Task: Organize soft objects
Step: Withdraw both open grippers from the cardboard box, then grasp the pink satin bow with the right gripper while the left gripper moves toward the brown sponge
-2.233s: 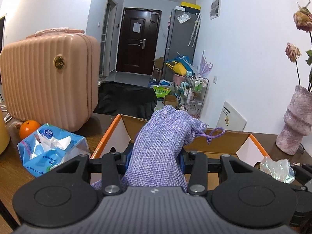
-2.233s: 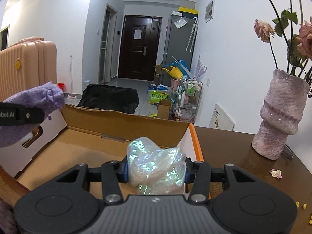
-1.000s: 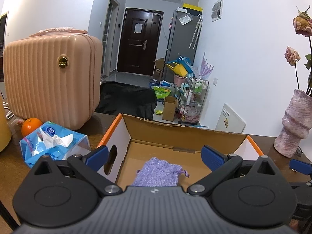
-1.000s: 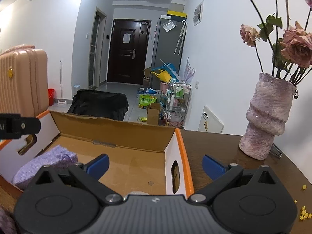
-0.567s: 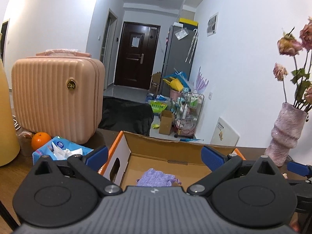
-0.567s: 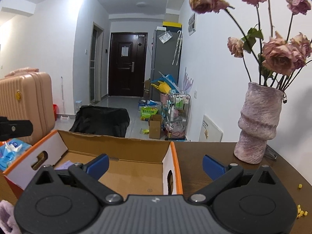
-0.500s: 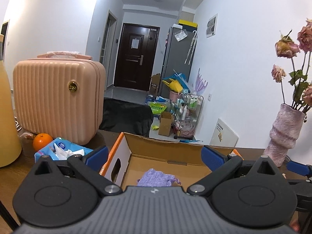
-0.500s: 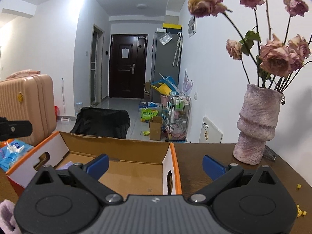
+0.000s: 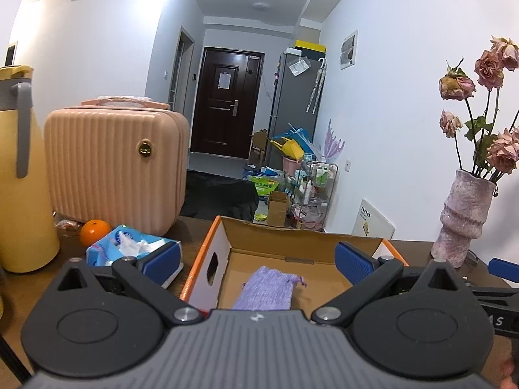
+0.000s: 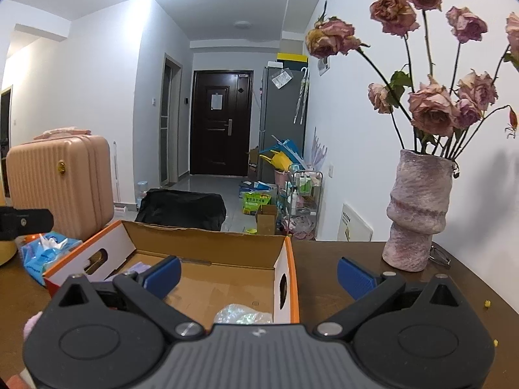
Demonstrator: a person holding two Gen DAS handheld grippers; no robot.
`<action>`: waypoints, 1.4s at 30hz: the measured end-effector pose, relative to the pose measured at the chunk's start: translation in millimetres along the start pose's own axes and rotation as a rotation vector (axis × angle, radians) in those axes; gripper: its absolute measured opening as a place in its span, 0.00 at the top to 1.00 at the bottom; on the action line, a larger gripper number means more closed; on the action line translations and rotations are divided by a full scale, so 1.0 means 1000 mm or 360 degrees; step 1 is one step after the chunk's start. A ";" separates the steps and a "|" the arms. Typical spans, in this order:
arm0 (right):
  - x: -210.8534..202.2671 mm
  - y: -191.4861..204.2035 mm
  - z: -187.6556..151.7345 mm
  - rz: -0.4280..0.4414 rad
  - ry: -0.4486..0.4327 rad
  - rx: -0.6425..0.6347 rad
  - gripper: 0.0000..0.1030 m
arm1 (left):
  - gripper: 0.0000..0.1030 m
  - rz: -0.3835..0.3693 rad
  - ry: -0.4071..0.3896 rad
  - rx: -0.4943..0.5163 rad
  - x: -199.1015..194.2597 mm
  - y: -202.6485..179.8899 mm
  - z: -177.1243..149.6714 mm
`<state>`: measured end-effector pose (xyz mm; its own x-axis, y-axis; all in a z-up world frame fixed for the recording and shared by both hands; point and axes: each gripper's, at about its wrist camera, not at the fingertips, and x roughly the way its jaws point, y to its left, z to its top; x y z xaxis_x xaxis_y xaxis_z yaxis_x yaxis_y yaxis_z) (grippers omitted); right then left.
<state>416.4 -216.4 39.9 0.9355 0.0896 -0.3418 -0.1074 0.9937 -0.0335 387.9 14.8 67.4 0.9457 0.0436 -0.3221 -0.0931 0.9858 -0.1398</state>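
The right tongs (image 10: pixel 258 274) stand wide apart, gripping nothing; between and beyond them sits an open cardboard box (image 10: pixel 207 243) with orange edges; an iridescent crumpled wrap (image 10: pixel 243 316) lies inside, just ahead of the tongs; a purple pouch (image 10: pixel 138 267) shows behind the left pad; right of the tongs a vase (image 10: pixel 418 214) of dried roses stands on the brown surface (image 10: pixel 324 265); a tissue pack (image 10: pixel 45 249) lies far left.

- right gripper arm (image 9: pixel 496 319) showing white letters "AS", rest cut off
- green bag (image 10: pixel 257 201) on the floor carrying print, too small to read
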 end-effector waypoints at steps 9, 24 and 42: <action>-0.032 -0.003 -0.015 0.0020 -0.0016 0.0042 0.00 | 0.00 0.0018 -0.0007 0.0016 -0.029 0.007 -0.014; -0.078 0.016 -0.052 0.0069 -0.0020 -0.0024 0.00 | 0.00 0.0060 -0.0018 0.0057 -0.077 0.020 -0.048; -0.110 0.028 -0.077 0.0115 -0.0024 -0.0027 0.00 | 0.00 0.0045 -0.0031 0.0114 -0.115 0.025 -0.079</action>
<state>284.7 -203.3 3.7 0.9301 0.1625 -0.3295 -0.1806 0.9832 -0.0248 252.4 21.4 27.2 0.9490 0.0742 -0.3064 -0.0980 0.9932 -0.0630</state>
